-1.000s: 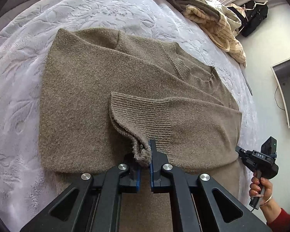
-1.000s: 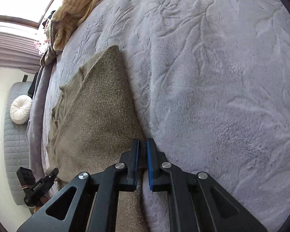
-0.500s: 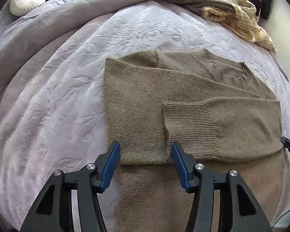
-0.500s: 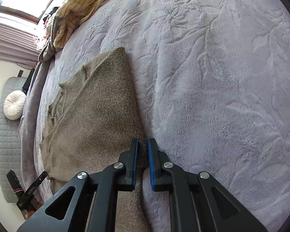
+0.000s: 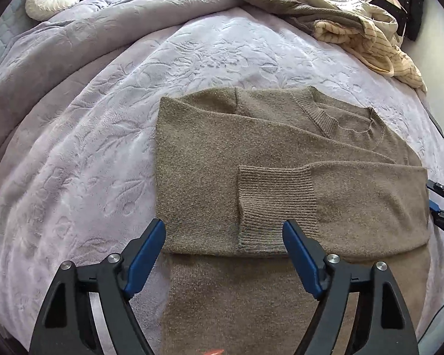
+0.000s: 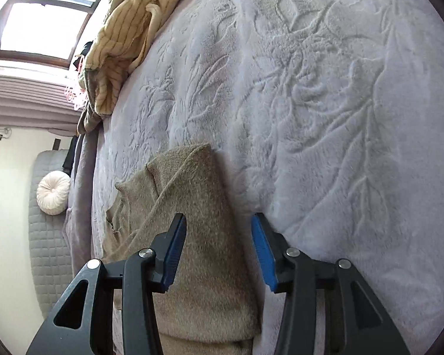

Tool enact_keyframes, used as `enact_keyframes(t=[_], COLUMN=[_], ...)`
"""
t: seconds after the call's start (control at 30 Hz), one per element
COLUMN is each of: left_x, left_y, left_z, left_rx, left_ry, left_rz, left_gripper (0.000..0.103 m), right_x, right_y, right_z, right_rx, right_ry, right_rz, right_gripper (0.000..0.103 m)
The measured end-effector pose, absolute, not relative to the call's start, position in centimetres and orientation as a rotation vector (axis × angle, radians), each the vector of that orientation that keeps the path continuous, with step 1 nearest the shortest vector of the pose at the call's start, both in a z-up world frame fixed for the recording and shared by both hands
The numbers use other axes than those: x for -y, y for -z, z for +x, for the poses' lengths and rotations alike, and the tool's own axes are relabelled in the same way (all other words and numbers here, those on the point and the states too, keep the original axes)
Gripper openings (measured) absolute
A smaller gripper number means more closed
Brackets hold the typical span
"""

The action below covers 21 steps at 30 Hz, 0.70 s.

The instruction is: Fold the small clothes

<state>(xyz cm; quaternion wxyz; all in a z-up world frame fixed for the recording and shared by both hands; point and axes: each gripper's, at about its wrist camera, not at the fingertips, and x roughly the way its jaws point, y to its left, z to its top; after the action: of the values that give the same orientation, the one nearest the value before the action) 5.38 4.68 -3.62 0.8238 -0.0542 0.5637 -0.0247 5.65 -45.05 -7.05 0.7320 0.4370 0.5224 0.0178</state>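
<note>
1. Starting at the left, we have the left tool [image 5: 223, 254] hanging above the brown sweater [image 5: 210, 159], jaws spreading wide and gripping nothing; the sweater lies flat on the bed [image 5: 74, 148].
2. Our folded sleeve's ribbed cuff [image 5: 275, 204] rests loose across the chest, so a careless low pass could drag it out of place.
3. At the right, our right tool [image 6: 219, 251] straddles the sweater's side edge, jaws opening and pressing nothing; snagging the plush cover there could bunch the fold.
</note>
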Motion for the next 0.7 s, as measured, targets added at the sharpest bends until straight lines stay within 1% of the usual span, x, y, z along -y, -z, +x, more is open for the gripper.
enact_keyframes(t=[0.03,0.07,0.1,0.13,0.27,0.37,0.43,0.53,0.7], left_x=[-4.7,-4.8,-4.7,-4.7,-3.7,-2.8,-2.4,-2.1,-2.1], left_y=[3.8,4.0,4.3,4.6,5.2,5.3,5.1,4.4,3.7], left_z=[5.4,5.5,5.7,5.9,5.8,5.7,5.6,5.3,5.5], left_rx=[-1.206,-1.218,-1.229,-1.244,-1.259,-1.261,-1.258,-1.245,-1.224], left_ry=[0.049,0.051,0.056,0.056,0.045,0.062,0.066,0.087,0.091], left_rz=[-0.126,-0.144,-0.156,-0.162,-0.103,-0.094,-0.088,-0.068,-0.054], left_gripper=[0.082,0.082,0.082,0.082,0.082,0.082,0.082,0.082,0.082], right_x=[44.9,44.6,44.1,43.5,41.0,40.1,39.7,39.9,40.2], right_y=[7.4,7.4,7.2,6.6,2.6,3.4,4.5,4.2,1.8], right_z=[6.1,6.4,6.7,6.9,7.3,8.0,8.4,8.0,5.2], right_rx=[-1.161,-1.179,-1.196,-1.206,-1.193,-1.255,-1.279,-1.258,-1.228], right_ry=[-0.054,-0.056,-0.066,-0.081,-0.048,-0.005,0.013,0.056,0.065], right_rz=[0.971,0.957,0.934,0.892,0.575,0.401,0.375,0.428,0.473], right_gripper=[0.040,0.022,0.013,0.008,0.008,0.008,0.009,0.015,0.015])
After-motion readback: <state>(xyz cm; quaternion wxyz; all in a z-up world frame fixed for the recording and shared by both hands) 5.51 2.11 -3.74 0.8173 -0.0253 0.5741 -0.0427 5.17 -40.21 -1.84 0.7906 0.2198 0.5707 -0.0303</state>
